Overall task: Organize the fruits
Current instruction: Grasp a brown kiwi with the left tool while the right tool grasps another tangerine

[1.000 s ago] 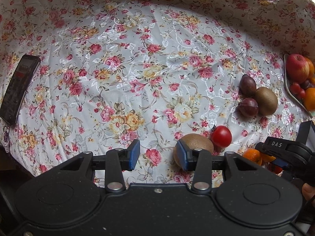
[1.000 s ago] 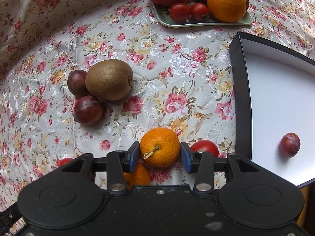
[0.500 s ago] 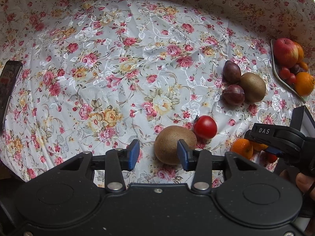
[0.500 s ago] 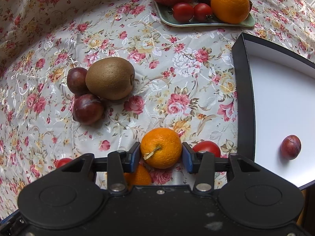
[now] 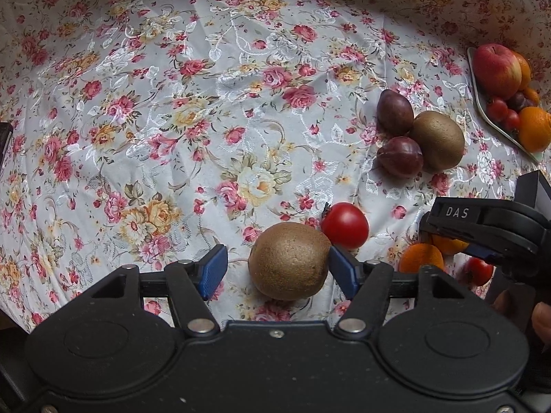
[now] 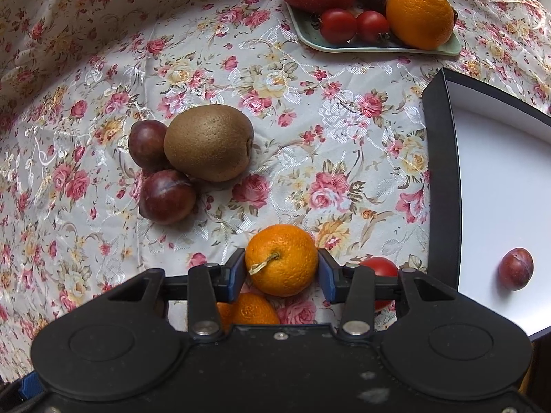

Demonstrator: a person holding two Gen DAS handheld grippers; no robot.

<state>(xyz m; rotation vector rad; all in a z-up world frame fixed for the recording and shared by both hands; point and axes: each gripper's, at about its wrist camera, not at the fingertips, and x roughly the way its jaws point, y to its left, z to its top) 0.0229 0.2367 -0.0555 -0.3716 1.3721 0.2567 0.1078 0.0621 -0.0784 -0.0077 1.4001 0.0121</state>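
A brown kiwi (image 5: 289,261) lies on the floral cloth between the jaws of my left gripper (image 5: 277,272). Those jaws are opening; a gap shows between the left pad (image 5: 213,272) and the fruit. A red tomato (image 5: 345,225) sits just beyond the kiwi. My right gripper (image 6: 281,275) points down and is shut on a mandarin (image 6: 281,260), a blue pad against each side. A second mandarin (image 6: 255,309) lies under it and another tomato (image 6: 378,268) beside it. In the left wrist view the right gripper (image 5: 482,237) shows at the right edge.
Another kiwi (image 6: 208,143) and two plums (image 6: 167,196) cluster on the cloth. A green plate (image 6: 378,46) at the back holds an apple, tomatoes and an orange. A black box with a white floor (image 6: 442,172) on the right holds one plum (image 6: 516,268).
My left gripper has shifted over the cloth until the kiwi sits between its jaws, which have spread wider. The right gripper and its mandarin have stayed put.
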